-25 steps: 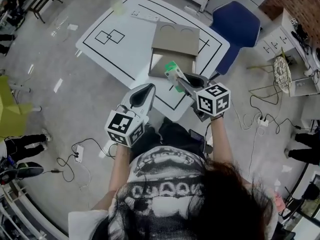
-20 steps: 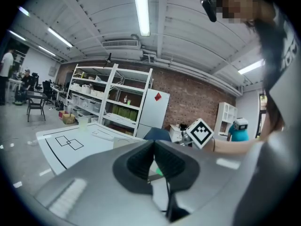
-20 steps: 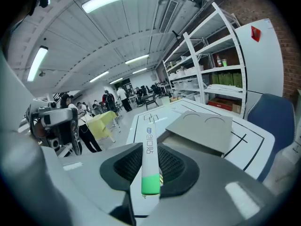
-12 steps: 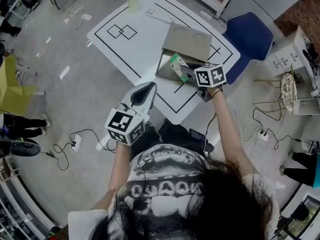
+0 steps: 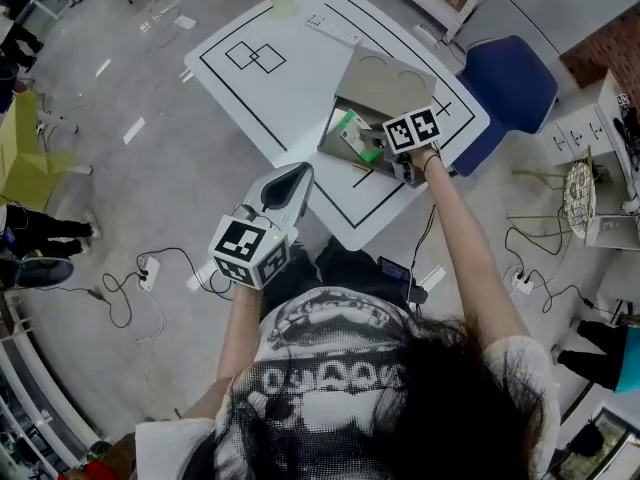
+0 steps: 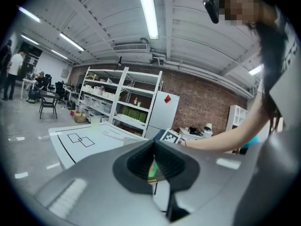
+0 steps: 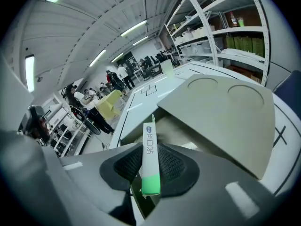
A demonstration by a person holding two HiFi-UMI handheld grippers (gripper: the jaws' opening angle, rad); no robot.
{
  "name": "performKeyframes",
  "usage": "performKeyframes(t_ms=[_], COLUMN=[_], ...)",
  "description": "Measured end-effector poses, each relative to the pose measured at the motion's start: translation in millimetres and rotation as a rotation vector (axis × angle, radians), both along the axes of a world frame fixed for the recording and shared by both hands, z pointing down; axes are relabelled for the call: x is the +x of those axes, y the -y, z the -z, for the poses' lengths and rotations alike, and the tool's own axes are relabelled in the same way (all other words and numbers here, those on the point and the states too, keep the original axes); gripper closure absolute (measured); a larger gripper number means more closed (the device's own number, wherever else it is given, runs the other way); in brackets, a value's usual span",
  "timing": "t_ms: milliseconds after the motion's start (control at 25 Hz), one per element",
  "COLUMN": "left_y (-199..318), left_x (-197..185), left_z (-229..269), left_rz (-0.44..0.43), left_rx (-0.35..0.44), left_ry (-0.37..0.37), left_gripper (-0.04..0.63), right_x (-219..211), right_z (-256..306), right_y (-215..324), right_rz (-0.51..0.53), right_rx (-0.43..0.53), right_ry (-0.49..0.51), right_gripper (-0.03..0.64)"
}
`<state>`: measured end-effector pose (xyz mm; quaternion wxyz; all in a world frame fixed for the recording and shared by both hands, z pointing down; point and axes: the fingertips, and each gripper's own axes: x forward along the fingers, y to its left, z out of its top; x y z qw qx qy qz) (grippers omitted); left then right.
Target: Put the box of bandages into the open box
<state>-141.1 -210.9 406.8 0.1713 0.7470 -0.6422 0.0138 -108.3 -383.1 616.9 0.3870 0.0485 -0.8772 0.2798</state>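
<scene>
Right now the box of bandages, pinched edge-on by the right gripper, hangs over the open box at upper centre of the head view, so lowering it in and letting go seems next; the left gripper idles lower left, jaws together, empty.

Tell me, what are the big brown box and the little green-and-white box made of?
Big brown box: looks like cardboard, dull grey-brown with no shine. Its flat, stiff lid flap folds up along a crease.
Little green-and-white box: probably thin printed card, smooth to look at. The sharp folded edges, the printed letters and the thin flap at its far end suggest that.
</scene>
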Motion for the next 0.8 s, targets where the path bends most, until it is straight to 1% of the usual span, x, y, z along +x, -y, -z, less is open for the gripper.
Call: performKeyframes(t_ms=[200,280,440,520,600,640,720,800], left_y=[-2.2,-3.3,-6.1,-7.5,-7.9,-7.7,-7.2,-7.1], left_x=[-6.9,-8.0,-10.9,-11.5,-11.9,-12.4,-13.0,-12.3], left_z=[-2.0,-3.1,-4.5,-5.3,-5.7,-5.8,-5.7,-5.7], left_rz=[0.016,0.017,0.016,0.015,0.012,0.010,0.004,-0.005], left_rx=[-0.006,-0.009,-0.016,-0.020,-0.022,-0.024,-0.026,-0.026], left_ry=[0.001,0.001,0.002,0.002,0.002,0.003,0.002,0.001], left_gripper=[0.595,0.595,0.595,0.595,0.595,0.595,0.595,0.595], right_x=[-8.9,-10.3,-8.8,-6.7,-4.2,-3.5,-2.9,-1.0], right_z=[-4.8,-7.8,-16.0,-22.2,-28.4,-30.4,-31.5,-31.3], right_y=[0.3,1.6,4.0,1.4,-1.5,-1.7,-0.1,2.8], right_rz=[0.005,0.006,0.009,0.036,0.063,0.066,0.048,0.023], right_rx=[-0.071,-0.075,-0.013,0.028,0.065,0.077,0.086,0.094], right_ry=[0.031,0.040,0.008,-0.026,-0.065,-0.078,-0.091,-0.102], right_gripper=[0.518,0.514,0.480,0.460,0.412,0.399,0.392,0.373])
